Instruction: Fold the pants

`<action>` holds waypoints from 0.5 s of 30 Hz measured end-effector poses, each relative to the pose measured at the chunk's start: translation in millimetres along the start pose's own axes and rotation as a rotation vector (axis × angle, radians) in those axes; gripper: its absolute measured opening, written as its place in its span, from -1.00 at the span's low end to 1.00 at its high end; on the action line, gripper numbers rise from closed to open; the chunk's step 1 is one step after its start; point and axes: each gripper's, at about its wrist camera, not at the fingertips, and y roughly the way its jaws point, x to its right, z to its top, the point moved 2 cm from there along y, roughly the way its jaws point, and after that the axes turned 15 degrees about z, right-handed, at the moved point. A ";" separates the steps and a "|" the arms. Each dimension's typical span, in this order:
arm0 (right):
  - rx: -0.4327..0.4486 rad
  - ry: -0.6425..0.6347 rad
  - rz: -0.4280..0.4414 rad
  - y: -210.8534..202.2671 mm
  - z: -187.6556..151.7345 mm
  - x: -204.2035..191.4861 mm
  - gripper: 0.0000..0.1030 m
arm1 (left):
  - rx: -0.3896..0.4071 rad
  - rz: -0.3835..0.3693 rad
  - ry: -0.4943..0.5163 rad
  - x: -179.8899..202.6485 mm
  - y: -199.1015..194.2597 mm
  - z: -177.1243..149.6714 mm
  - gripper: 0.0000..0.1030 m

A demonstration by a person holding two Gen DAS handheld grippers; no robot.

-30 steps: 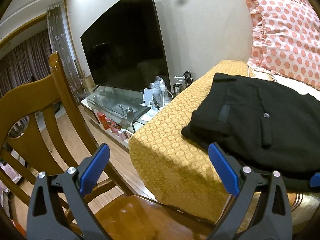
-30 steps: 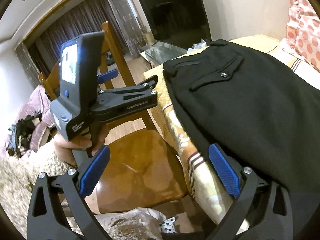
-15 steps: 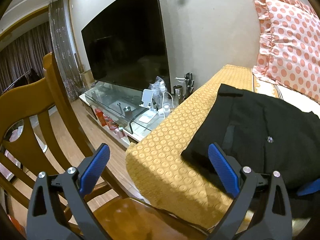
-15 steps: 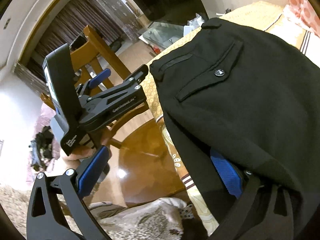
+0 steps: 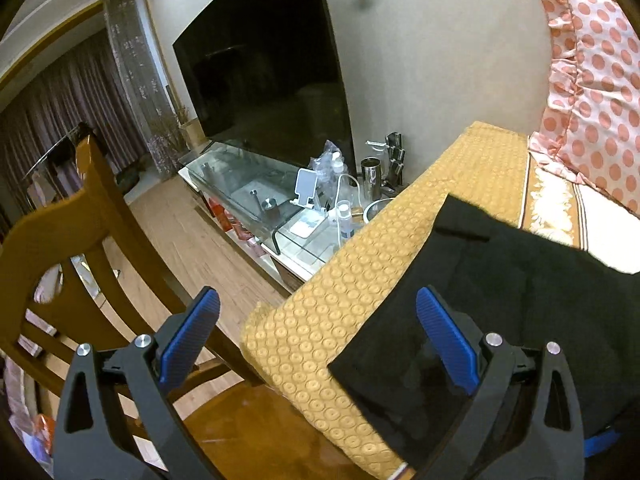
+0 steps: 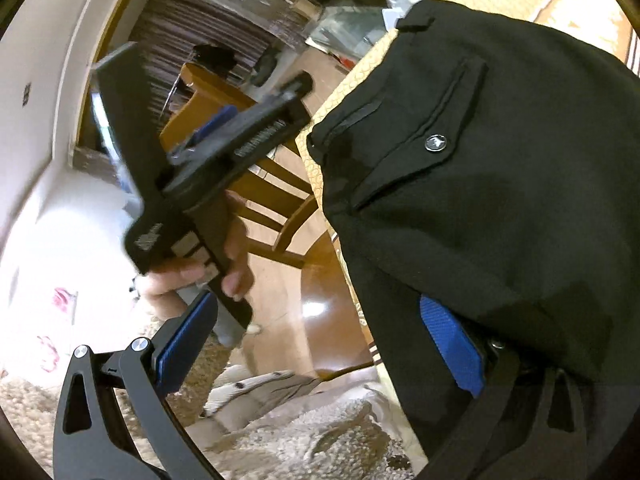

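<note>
Your left gripper (image 5: 316, 340) gaped wide, empty | your right gripper (image 6: 320, 344) spread too, one finger under the hem, gripping nothing | black pants (image 5: 520, 300) lay folded on the yellow bedspread (image 5: 360, 280), right of both tools | right hand nearer.

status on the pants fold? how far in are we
Done: the black pants lie on the yellow patterned cover, bunched; I can't tell whether any fold is in. In hand: both grippers are open; the right gripper has one finger under the near edge, gripping nothing, and the left gripper straddles the pants' corner. Left: close on the fabric and fold; final shape not yet visible.
</note>
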 end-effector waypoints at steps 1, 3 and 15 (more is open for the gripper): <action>-0.009 0.017 0.005 -1.7 3.2 -1.4 0.97 | -0.003 -0.002 0.003 0.4 -4.5 8.2 0.92; -0.029 0.052 0.022 -7.5 9.0 -5.3 0.97 | -0.014 -0.002 0.008 1.0 -11.5 20.1 0.92; -0.053 0.269 -0.005 -78.1 64.1 4.2 0.97 | -0.074 -0.016 0.151 63.1 -23.5 92.3 0.92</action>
